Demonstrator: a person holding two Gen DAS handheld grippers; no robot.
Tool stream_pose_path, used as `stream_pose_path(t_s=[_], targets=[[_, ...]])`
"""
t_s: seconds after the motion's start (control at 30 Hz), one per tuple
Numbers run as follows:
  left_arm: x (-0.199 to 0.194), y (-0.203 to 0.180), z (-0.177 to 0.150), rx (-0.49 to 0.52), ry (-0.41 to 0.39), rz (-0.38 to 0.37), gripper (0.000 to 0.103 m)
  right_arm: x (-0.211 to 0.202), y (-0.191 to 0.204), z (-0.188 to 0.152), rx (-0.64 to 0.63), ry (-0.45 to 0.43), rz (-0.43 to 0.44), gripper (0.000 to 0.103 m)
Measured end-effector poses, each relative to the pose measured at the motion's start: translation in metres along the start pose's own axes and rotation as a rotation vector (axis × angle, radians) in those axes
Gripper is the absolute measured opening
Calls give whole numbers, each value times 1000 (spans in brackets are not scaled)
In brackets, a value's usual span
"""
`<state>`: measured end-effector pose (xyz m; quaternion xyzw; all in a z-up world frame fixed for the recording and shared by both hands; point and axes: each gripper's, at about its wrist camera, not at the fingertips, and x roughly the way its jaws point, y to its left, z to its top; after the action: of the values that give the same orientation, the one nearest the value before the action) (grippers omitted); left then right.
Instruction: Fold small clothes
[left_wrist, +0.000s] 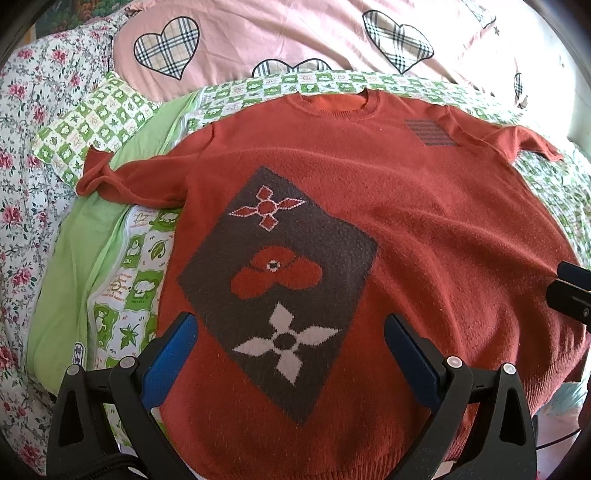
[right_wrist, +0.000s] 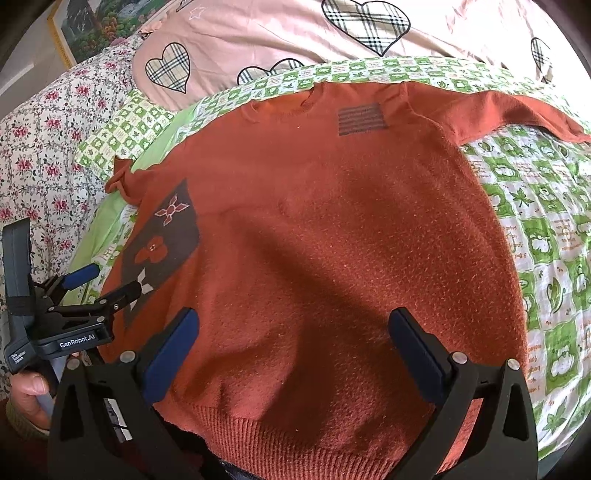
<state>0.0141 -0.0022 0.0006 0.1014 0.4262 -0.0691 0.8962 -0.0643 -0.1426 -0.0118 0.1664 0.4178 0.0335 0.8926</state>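
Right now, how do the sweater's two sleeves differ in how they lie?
The left sleeve is bunched and curled at its cuff, resting partly on the plain green cloth. The right sleeve lies stretched out flatter, on the green checked blanket. Both are short, the same rust orange as the sweater, spread outward and not yet folded in.

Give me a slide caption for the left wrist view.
Open left gripper poised above a rust-red sweater spread flat on a green patterned blanket.
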Motion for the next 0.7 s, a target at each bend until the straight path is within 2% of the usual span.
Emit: stream_pose_path(t_s=[0.27, 0.43, 0.57, 0.7], targets=[[8, -1, 10, 12, 6, 10, 101, -4, -19, 8, 51, -13, -6, 102], [16, 2, 22, -12, 40, -27, 101, -6, -35, 16, 83, -18, -9, 102], [20, 5, 36, -23, -10, -6, 101, -12, -59, 27, 114, -40, -30, 102], [27, 8, 54, -33, -30, 11, 101, -22, -98, 44, 144, -80, -97, 102]])
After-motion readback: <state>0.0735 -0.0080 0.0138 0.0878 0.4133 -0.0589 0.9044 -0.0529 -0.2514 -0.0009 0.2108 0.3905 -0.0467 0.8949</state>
